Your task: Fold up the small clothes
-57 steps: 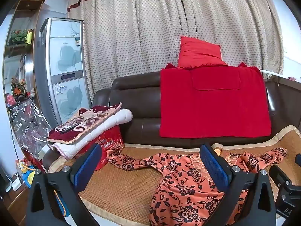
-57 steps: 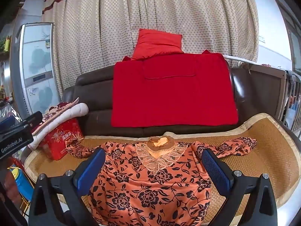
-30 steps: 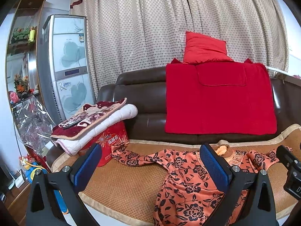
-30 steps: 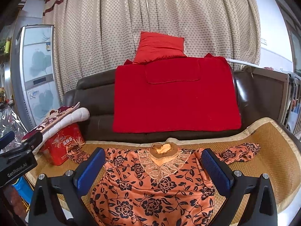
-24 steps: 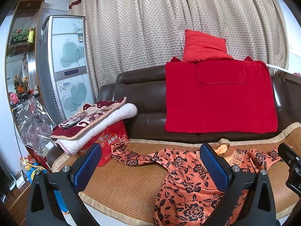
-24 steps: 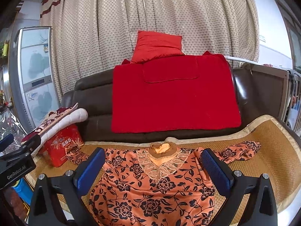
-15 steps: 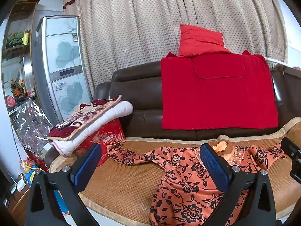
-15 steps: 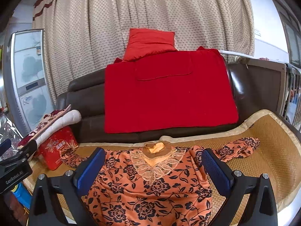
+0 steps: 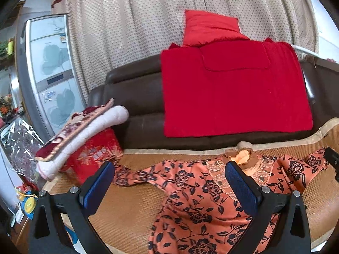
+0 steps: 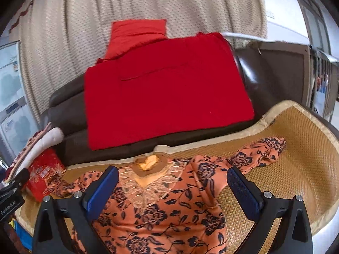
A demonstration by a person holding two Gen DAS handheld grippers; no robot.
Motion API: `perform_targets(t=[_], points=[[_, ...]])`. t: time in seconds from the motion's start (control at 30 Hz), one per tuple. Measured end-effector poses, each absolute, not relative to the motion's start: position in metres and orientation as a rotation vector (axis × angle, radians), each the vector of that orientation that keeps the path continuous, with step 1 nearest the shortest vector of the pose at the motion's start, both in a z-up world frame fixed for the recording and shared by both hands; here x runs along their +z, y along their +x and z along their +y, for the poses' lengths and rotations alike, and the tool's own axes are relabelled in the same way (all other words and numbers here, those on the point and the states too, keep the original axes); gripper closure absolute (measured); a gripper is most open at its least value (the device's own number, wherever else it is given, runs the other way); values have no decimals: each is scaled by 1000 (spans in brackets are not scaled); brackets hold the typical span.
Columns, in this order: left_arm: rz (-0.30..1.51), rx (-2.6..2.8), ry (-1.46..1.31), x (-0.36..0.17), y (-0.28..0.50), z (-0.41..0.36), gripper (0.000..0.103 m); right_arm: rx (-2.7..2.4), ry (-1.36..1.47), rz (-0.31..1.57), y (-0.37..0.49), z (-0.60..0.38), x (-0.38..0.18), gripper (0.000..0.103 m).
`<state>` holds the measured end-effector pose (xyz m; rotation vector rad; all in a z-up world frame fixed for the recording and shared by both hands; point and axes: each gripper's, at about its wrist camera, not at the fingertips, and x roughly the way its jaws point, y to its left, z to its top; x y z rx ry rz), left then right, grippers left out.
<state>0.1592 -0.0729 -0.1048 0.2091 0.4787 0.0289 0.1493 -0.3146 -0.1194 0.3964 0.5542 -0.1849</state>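
Note:
An orange top with black flowers (image 9: 197, 192) lies spread on the woven sofa mat (image 9: 131, 209), lace collar toward the backrest, one sleeve stretched left. It also shows in the right wrist view (image 10: 161, 207), with its other sleeve (image 10: 258, 150) bunched to the right. My left gripper (image 9: 169, 182) is open and empty above the top's left half. My right gripper (image 10: 171, 186) is open and empty above the collar and chest. Both hover apart from the cloth.
A red blanket (image 9: 233, 89) and red pillow (image 9: 207, 27) drape the brown sofa back. A folded quilt (image 9: 84, 127) sits on a red box (image 9: 93, 154) at the sofa's left end. A fridge (image 9: 48, 74) stands left. The mat edge (image 10: 317, 222) curves at front right.
Both grippers have moved closer to the sofa and tipped downward toward the top. The right view has tilted and swung left. The jaws stay open; the top has not moved.

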Motion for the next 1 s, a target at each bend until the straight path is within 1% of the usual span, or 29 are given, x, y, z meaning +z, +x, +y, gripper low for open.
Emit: perform_targets(t=[0.13,0.23,0.3,0.47,0.57,0.63,0.73,0.83,0.87,0.93,0.97,1.0], points=[[531,-22,200,-134,194,-93,0,-181,499,563,163,-354,-150,0],[623,-90,174,-175,234,-115,0,-211,643,534,164,-407,-186,0],[704,-119,164,-214,263,-134,0,-288,716,520,160,-444,-211,0],[774,-74,226,-279,293,-162,0,-565,808,485,149,-534,-266,0],[772,-114,251,-292,298,-167,0,-601,798,518,168,-565,-284,0],[728,-123,262,-291,299,-166,0,-635,803,586,190,-578,-297,0],[708,-119,260,-292,307,-164,0,-574,906,621,213,-584,-313,0],[720,-112,235,-291,318,-160,0,-596,886,703,241,-581,-322,0],[714,-107,224,-288,320,-157,0,-594,898,727,250,-580,-328,3],[694,-100,217,-283,322,-152,0,-573,923,775,259,-578,-341,30],[676,-90,217,-280,322,-149,0,-564,938,794,262,-576,-346,65],[656,-75,217,-277,323,-145,0,-547,968,802,262,-575,-351,88]])
